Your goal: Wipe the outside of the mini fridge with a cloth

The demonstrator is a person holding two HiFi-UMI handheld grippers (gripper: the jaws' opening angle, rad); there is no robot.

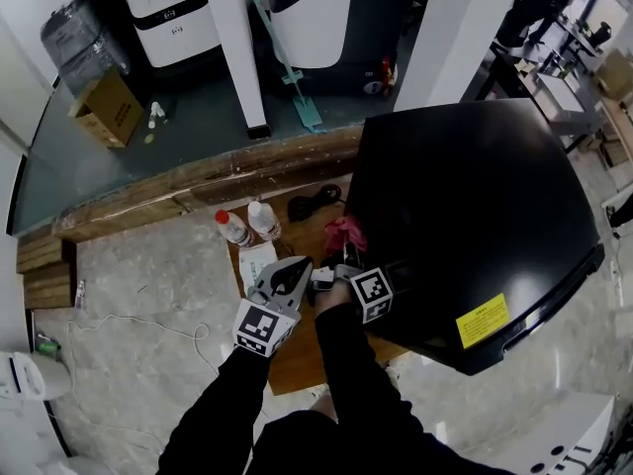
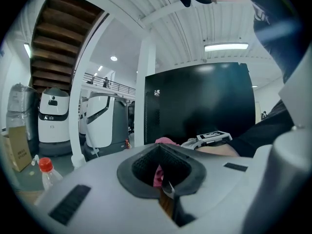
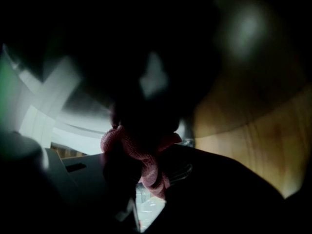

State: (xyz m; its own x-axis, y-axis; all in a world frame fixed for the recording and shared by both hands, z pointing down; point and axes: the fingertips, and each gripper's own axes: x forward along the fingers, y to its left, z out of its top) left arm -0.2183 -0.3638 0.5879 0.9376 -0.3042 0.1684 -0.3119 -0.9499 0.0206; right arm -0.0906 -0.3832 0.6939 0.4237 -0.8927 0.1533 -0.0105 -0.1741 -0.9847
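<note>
The black mini fridge [image 1: 475, 216] stands at the right on a wooden board; its dark side fills the middle of the left gripper view [image 2: 204, 101]. My right gripper [image 1: 344, 255] is shut on a bunched pink cloth [image 1: 346, 233] and holds it against the fridge's left side. In the right gripper view the cloth [image 3: 141, 155] hangs between the dark jaws of that gripper [image 3: 144, 165], close to the glossy fridge wall. My left gripper [image 1: 297, 268] hovers just left of the right one, shut, with nothing in it [image 2: 160, 149]. The cloth [image 2: 165, 141] peeks out beyond its tips.
Two clear bottles with red caps [image 1: 234, 228] [image 1: 262, 218] stand left of the fridge on the wooden board [image 1: 297, 359]. A black plug and cable [image 1: 312, 204] lie behind them. A wooden beam [image 1: 198, 188], a white pillar [image 1: 237, 47] and a cardboard box [image 1: 109, 107] lie further back.
</note>
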